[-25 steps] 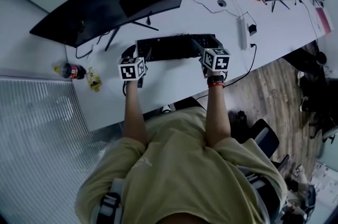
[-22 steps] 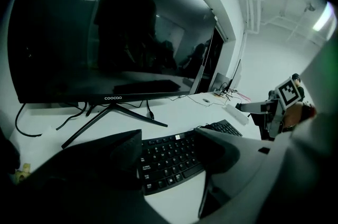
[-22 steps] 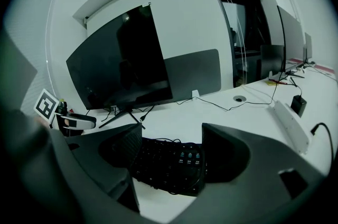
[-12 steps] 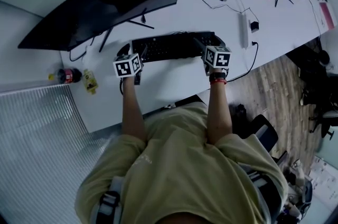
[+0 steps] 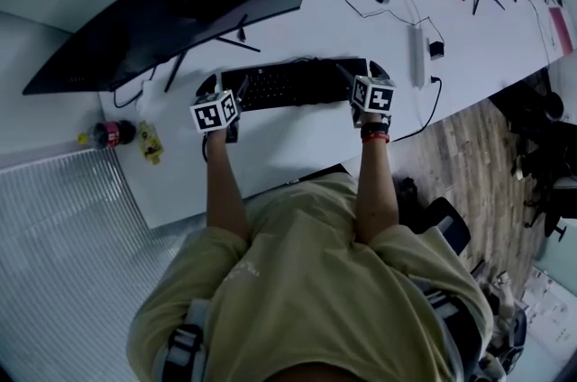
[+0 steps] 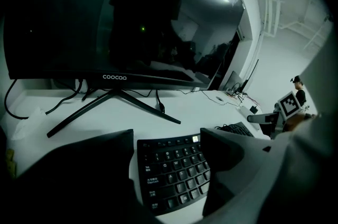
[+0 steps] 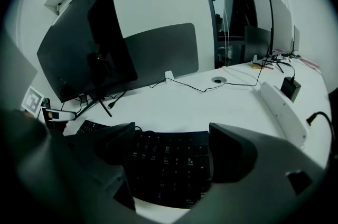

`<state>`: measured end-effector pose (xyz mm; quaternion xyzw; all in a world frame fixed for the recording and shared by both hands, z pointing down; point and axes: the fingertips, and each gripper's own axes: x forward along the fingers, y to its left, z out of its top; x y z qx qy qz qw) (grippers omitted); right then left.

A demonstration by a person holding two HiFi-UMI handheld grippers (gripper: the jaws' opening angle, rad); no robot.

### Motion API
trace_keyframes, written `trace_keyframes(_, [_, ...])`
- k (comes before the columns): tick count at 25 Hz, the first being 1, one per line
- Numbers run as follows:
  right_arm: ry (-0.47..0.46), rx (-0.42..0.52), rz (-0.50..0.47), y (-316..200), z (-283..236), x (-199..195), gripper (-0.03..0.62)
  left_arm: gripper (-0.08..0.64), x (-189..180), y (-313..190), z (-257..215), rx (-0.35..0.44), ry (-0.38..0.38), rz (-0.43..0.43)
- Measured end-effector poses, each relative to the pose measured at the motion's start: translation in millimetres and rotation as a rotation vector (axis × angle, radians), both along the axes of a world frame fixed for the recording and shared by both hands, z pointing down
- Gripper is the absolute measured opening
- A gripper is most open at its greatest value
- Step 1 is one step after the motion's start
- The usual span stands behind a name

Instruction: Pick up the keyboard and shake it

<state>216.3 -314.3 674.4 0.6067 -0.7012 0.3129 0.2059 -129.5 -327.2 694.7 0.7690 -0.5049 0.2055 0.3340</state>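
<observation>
As the left gripper (image 6: pixel 166 137) stands with its jaws wide apart, the left end of the keyboard (image 6: pixel 171 175) lies in the gap between them, and no clamping is evident. The right gripper (image 7: pixel 171 130) is set the same way: jaws spread wide, with the right end of the keyboard between them.

Judgement: one gripper is placed at each end because the keyboard is long and flat. A hold at both ends would keep it level in the lift and allow shaking without twist.

The keyboard rests flat on the white desk (image 5: pixel 297 150), just in front of the stand of the monitor (image 5: pixel 180 6). Step in hand, as judged: closing on both ends. The lift has not yet begun.

Containers: one only, a bottle (image 5: pixel 113 133) with a red label. It appears to lie on its side near the desk's left edge, well apart from the keyboard. Its contents cannot be made out. A yellow packet (image 5: pixel 150 142) lies just beside it.
</observation>
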Motion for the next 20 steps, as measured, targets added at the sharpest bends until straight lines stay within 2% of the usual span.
trace_keyframes(7, [0.023,-0.079,0.039,-9,24,21,0.425,0.383,-15,-7,26,-0.111,-0.038,-0.075])
trace_keyframes(20, [-0.042,-0.119,0.015,-24,42,29,0.425,0.383,-7,-13,49,-0.216,-0.059,-0.044])
